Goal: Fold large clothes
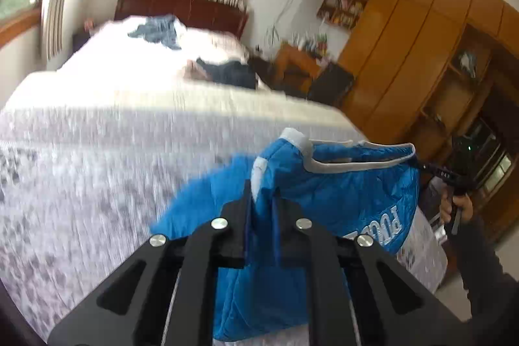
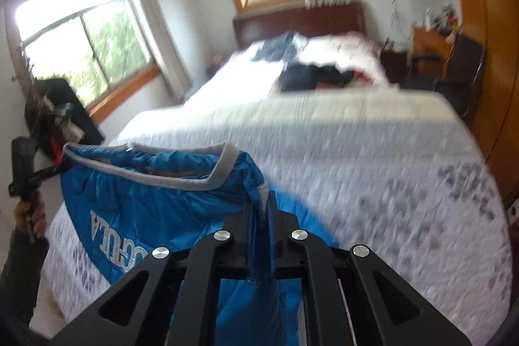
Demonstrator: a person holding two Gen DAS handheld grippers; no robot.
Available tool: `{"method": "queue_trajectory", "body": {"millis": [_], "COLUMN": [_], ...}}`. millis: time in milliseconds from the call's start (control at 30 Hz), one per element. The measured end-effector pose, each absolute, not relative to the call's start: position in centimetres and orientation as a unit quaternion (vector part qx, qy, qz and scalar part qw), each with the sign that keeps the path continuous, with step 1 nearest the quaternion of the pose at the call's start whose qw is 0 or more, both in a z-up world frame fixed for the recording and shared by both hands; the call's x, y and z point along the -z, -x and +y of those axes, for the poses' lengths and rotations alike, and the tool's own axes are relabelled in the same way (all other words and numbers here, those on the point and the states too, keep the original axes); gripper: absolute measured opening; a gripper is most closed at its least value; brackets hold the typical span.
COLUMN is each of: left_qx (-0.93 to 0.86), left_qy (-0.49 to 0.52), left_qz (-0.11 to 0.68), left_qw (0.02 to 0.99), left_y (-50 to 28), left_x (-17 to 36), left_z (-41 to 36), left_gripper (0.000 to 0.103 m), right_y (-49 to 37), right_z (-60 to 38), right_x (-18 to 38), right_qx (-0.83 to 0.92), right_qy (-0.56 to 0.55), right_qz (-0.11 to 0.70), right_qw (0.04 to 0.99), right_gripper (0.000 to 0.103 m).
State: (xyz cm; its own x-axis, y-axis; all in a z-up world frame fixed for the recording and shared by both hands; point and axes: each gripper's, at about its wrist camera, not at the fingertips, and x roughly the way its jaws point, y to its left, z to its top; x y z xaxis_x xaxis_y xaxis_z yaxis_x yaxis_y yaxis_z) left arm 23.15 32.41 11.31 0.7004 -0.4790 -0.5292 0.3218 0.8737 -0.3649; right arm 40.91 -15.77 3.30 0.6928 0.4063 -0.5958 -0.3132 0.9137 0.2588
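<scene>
A blue quilted jacket point(image 1: 350, 190) with grey-white trim and white lettering hangs stretched between both grippers above the near end of the bed. My left gripper point(image 1: 262, 193) is shut on one top corner of the jacket. My right gripper point(image 2: 262, 203) is shut on the other top corner of the jacket point(image 2: 142, 193). In the left wrist view the right gripper point(image 1: 421, 167) shows at the far right, held by a hand point(image 1: 454, 206). In the right wrist view the left gripper point(image 2: 60, 167) shows at the far left. The jacket's lower part hangs out of sight.
The bed point(image 1: 129, 135) has a white patterned cover. Dark clothes point(image 1: 227, 73) and a bluish garment point(image 1: 159, 31) lie near the headboard point(image 1: 181, 2). A wooden wardrobe point(image 1: 421, 38) lines the right wall, with a desk point(image 1: 298, 60) and chair point(image 2: 460, 77) beside it. Windows point(image 2: 84, 38) sit on the left wall.
</scene>
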Motion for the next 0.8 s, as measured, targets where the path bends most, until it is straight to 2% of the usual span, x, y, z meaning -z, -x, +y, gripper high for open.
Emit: {"method": "queue_trajectory", "body": {"millis": [167,300,500,667,800], "left_qx": [0.178,0.137,0.09,0.065,0.05], "left_qy": [0.11,0.124,0.148,0.162,0.155], "left_qz": [0.301,0.341,0.426,0.471,0.498], "left_qw": [0.93,0.922,0.888,0.865,0.852], "left_y": [-28.8,-34.8,-41.0,-43.2,-44.2], "left_x": [-14.0,-11.3,-3.3,1.9,4.3], "left_z": [31.2,30.8,30.9,31.6,31.6], "left_gripper": [0.008,0.008,0.008,0.008,0.009], "right_y": [-45.7,-50.4,-57.2,-59.5,-61.1], "right_z": [-14.1,-12.7,-10.5,-10.7,-11.6], "right_x": [-6.3,-5.0,2.5,8.4,11.8], "right_qx": [-0.135,-0.099,-0.054,-0.027,-0.003], "right_qy": [-0.045,-0.036,-0.014,-0.014,-0.015], "right_qz": [0.294,0.307,0.389,0.442,0.474], "right_qw": [0.945,0.946,0.919,0.896,0.88], "right_gripper": [0.007,0.007,0.007,0.006,0.0]}}
